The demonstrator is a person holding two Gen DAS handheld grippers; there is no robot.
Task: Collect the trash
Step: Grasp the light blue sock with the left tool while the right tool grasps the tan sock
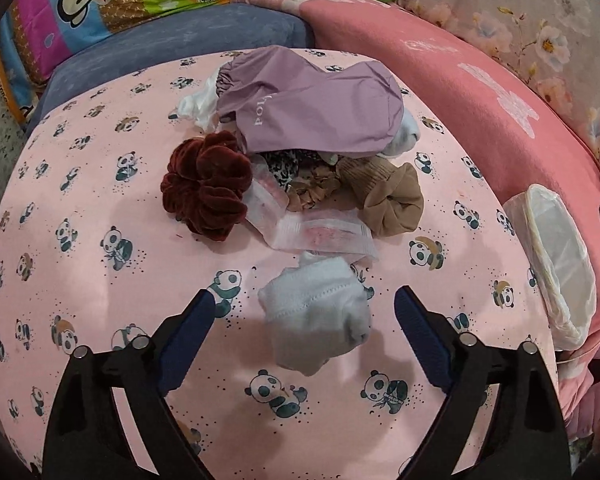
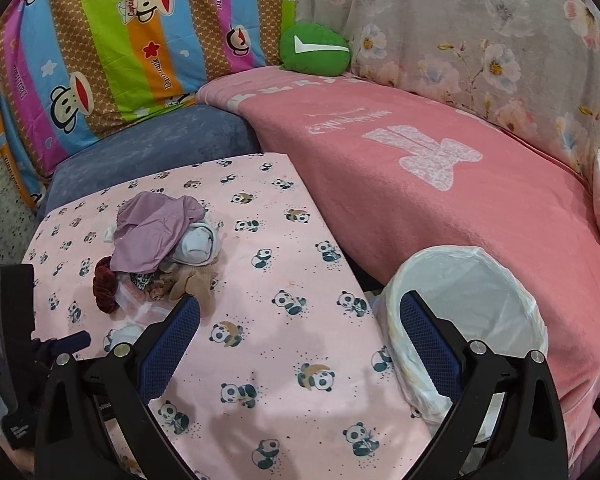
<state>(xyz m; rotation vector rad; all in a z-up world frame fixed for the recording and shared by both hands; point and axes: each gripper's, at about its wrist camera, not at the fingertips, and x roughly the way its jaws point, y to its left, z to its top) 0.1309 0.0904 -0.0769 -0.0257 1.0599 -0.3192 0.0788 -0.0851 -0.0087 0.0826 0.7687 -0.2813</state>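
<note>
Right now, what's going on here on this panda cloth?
A person with two handheld grippers is clearing trash. The left gripper is open around a crumpled white wad, not yet closed on it. The right gripper is open and empty beside the lined bin. A pile of scrunchies and wrappers sits beyond.

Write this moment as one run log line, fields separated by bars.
left gripper: open, around crumpled white tissue wad | right gripper: open, empty | white lined trash bin: beside panda cloth

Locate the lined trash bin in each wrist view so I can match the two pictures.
Left wrist: trash bin at the right edge, beside the panda cloth.
Right wrist: trash bin lower right, behind the open right gripper.
Shared landmark: the purple fabric topping the pile.
</note>
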